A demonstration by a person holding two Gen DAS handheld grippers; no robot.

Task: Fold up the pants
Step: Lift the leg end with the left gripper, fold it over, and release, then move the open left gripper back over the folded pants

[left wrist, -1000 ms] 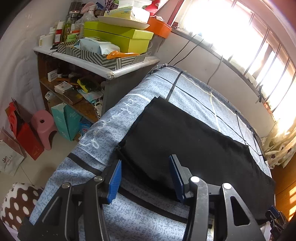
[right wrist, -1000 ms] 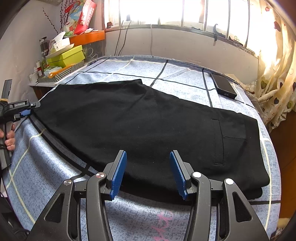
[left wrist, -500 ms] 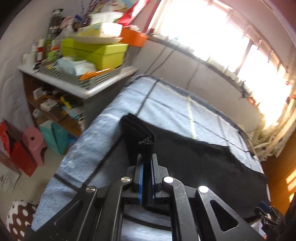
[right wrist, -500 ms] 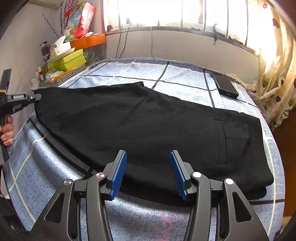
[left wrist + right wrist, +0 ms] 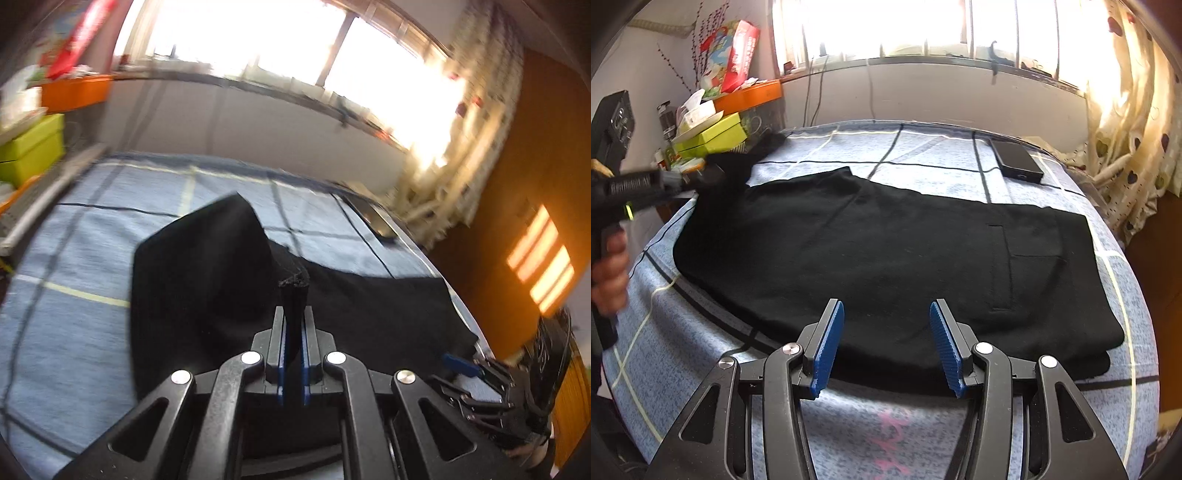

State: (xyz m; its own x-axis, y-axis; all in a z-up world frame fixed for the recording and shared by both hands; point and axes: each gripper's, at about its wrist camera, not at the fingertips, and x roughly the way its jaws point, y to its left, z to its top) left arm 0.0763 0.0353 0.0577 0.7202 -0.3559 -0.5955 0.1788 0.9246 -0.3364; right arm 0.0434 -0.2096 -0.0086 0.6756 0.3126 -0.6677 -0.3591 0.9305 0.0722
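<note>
Black pants (image 5: 886, 251) lie lengthwise across the blue checked bed (image 5: 942, 158), waist and back pocket at the right. My left gripper (image 5: 293, 332) is shut on the pants' (image 5: 207, 280) leg end, which hangs lifted off the bed in a peak. In the right wrist view that gripper (image 5: 705, 173) shows at the far left, blurred, carrying the raised cloth. My right gripper (image 5: 886, 339) stands open over the pants' near edge, with nothing pinched between its blue pads (image 5: 829, 339).
A dark phone (image 5: 1015, 158) lies on the bed's far right part. A cluttered shelf with green boxes (image 5: 713, 136) stands left of the bed. Curtains (image 5: 1134, 122) hang at the right under the window. A hand (image 5: 609, 273) holds the left gripper's handle.
My left gripper closed on the leg end, then lifted it and swung it rightward over the pants, turning as it went. The right gripper stayed still and open.
</note>
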